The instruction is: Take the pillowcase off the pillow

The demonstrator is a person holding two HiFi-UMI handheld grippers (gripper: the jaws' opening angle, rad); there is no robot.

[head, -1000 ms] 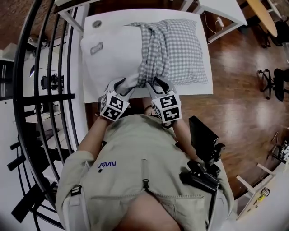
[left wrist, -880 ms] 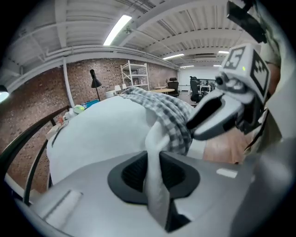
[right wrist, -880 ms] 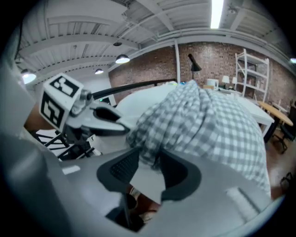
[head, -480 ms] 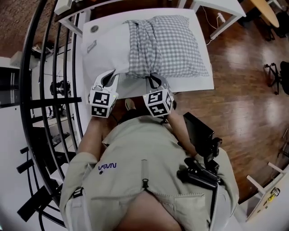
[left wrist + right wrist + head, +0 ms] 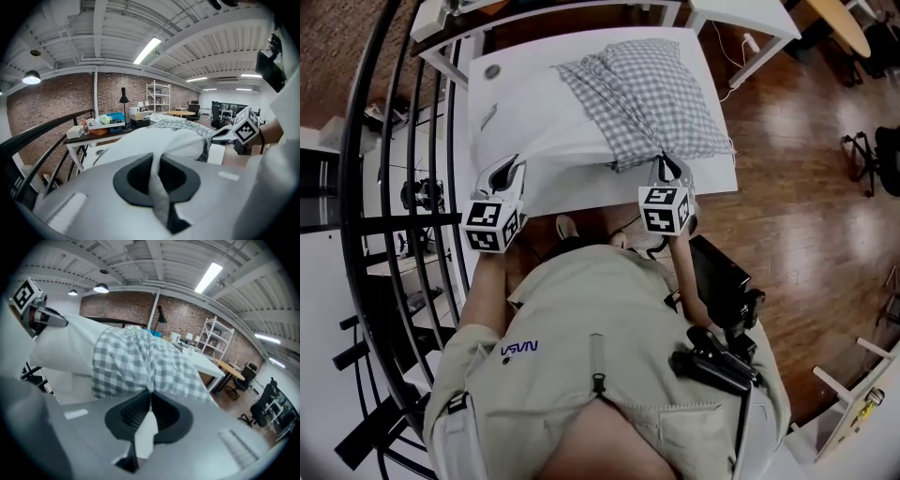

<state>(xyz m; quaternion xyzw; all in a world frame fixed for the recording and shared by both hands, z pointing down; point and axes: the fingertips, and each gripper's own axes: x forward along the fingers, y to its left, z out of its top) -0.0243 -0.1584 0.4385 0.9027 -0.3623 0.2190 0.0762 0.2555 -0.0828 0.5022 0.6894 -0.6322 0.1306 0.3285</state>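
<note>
A white pillow [image 5: 534,117] lies on the white table [image 5: 581,192], its right part still in the grey-and-white checked pillowcase [image 5: 652,94]. My left gripper [image 5: 514,169] is shut on the pillow's bare near-left corner; in the left gripper view [image 5: 156,161] white cloth runs between the closed pads. My right gripper [image 5: 668,165] is shut on the pillowcase's near edge. In the right gripper view [image 5: 150,397] the checked cloth [image 5: 136,362] bunches into the jaws, which have just been closing on it. The left gripper [image 5: 44,317] shows there holding the pillow [image 5: 65,348].
A black railing [image 5: 394,187] runs along the table's left side. A small round object [image 5: 492,71] and a flat tag [image 5: 487,114] lie on the table's far left. Wooden floor [image 5: 806,187] lies to the right, with another white table [image 5: 741,19] beyond.
Both grippers have closed on cloth and drawn apart: the left moved left with the pillow corner, the right moved right with the pillowcase. More white pillow is bare.
</note>
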